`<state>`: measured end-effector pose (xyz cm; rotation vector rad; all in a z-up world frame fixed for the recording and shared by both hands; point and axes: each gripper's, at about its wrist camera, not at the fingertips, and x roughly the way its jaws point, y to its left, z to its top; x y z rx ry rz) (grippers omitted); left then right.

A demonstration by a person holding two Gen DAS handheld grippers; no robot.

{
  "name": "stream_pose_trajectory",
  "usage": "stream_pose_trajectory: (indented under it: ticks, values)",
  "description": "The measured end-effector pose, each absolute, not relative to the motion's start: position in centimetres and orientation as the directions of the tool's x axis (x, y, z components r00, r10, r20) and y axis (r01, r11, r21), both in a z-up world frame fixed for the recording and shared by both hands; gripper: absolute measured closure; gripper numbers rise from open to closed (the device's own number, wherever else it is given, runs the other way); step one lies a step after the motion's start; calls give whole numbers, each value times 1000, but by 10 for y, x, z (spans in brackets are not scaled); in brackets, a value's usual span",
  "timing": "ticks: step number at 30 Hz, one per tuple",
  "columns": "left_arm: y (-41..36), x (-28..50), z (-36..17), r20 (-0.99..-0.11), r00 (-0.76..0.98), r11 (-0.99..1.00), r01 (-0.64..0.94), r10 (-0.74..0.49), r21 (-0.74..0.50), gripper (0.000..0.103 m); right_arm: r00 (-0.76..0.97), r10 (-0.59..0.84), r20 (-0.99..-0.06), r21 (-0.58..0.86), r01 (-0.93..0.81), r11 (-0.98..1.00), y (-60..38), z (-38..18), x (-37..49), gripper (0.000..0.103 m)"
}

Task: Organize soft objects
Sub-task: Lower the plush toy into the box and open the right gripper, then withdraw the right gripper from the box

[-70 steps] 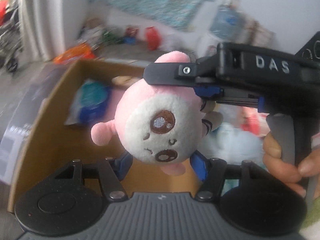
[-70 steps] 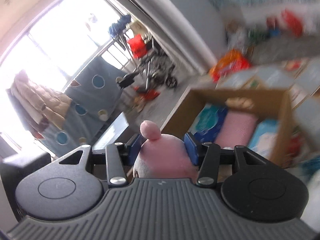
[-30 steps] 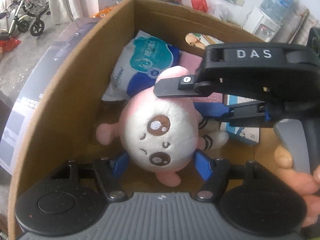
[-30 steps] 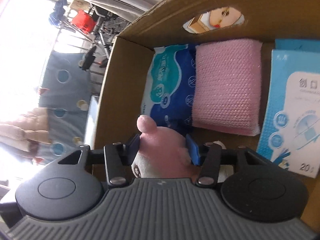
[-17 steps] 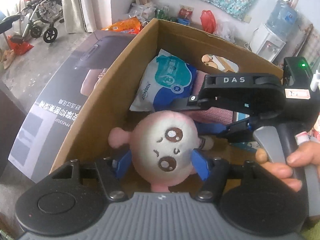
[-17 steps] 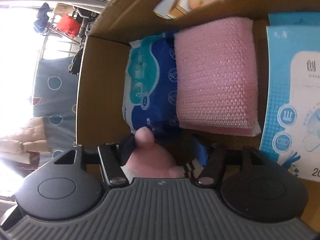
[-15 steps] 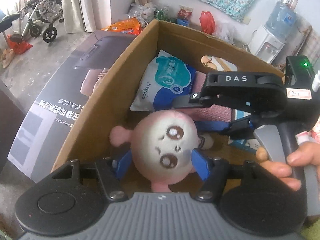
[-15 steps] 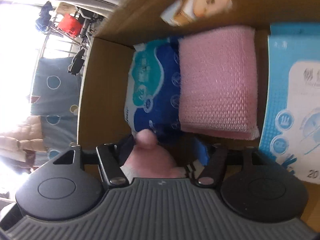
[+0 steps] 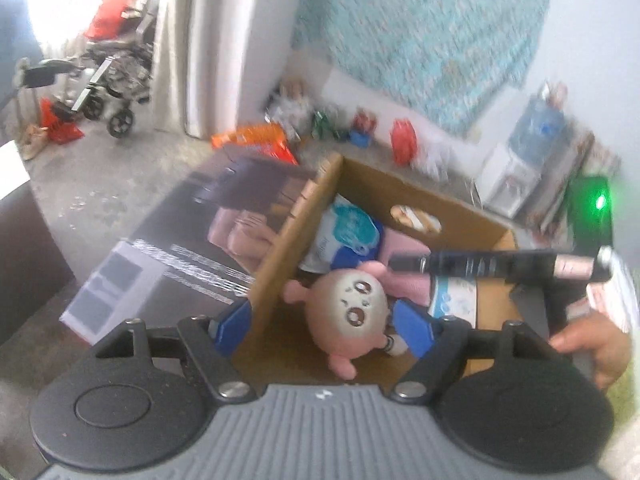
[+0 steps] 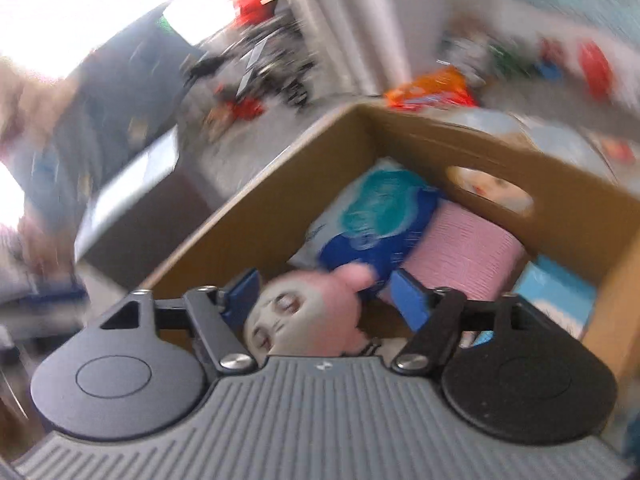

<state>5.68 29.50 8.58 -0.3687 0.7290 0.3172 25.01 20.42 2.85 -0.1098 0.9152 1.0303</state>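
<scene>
Both tools have let go of the pink plush toy (image 9: 347, 314), which a moment ago sat pinched between their blue pads; their jaws have just been opening, and the toy now lies loose on the floor of the cardboard box (image 9: 276, 256).

From the left wrist, the left gripper (image 9: 323, 326) stands spread wide, one blue pad outside the box's near wall, the other just beside the toy without pressing it. The toy is round and fuzzy, white face up, with stubby pink limbs. Behind it lie a blue-and-teal soft pack (image 9: 346, 236) and a pink bubble-textured pad (image 9: 404, 248). The right gripper (image 9: 400, 262) reaches across above the box, a hand (image 9: 592, 346) on its handle. Beyond are grey concrete floor, a pale curtain, a teal patterned cloth (image 9: 420, 36) on the wall and a wheelchair (image 9: 104, 80).

From the right wrist, blurred, the right gripper (image 10: 326, 300) is open too, the toy (image 10: 304, 316) below and between its pads. A light-blue carton (image 10: 556, 296) lies at the box's right.
</scene>
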Motion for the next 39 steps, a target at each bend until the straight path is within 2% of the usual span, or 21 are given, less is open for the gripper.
stream_pose_trajectory:
  ticks: [3, 8, 11, 14, 16, 19, 24, 28, 31, 33, 39]
  values:
    - [306, 28, 86, -671, 716, 854, -458, 191, -246, 23, 186, 641, -745, 182, -868, 463, 235, 24, 223, 16]
    - [323, -15, 77, -662, 718, 788, -528, 216, -316, 23, 268, 513, -816, -73, -927, 368, 278, -2, 192, 11]
    - [327, -35, 71, -664, 707, 773, -555, 243, -308, 23, 328, 446, -833, -174, -920, 351, 291, -15, 185, 10]
    - [333, -49, 60, -673, 702, 761, -564, 235, -322, 23, 314, 440, -841, -120, -903, 413, 291, -19, 191, 10]
    - [337, -56, 52, -673, 707, 751, -561, 217, -347, 23, 302, 445, -843, -75, -886, 458, 286, -19, 197, 17]
    - [338, -66, 41, -664, 719, 750, -552, 207, -365, 23, 289, 477, -830, 22, -837, 546, 276, -23, 206, 20]
    - [341, -78, 21, -653, 735, 748, -535, 183, -392, 23, 256, 632, -732, 291, -721, 629, 248, -20, 226, 21]
    - [348, -83, 9, -656, 736, 737, -535, 166, -413, 23, 311, 684, -660, 367, -661, 655, 242, -16, 229, 20]
    - [354, -87, 4, -650, 741, 733, -535, 169, -420, 23, 263, 726, -636, 447, -642, 623, 245, -22, 232, 18]
    - [356, -90, 1, -648, 743, 732, -534, 168, -422, 23, 244, 722, -647, 461, -629, 626, 251, -25, 229, 15]
    - [362, -97, -8, -653, 743, 726, -529, 147, -440, 23, 238, 649, -723, 387, -639, 665, 273, -41, 223, 10]
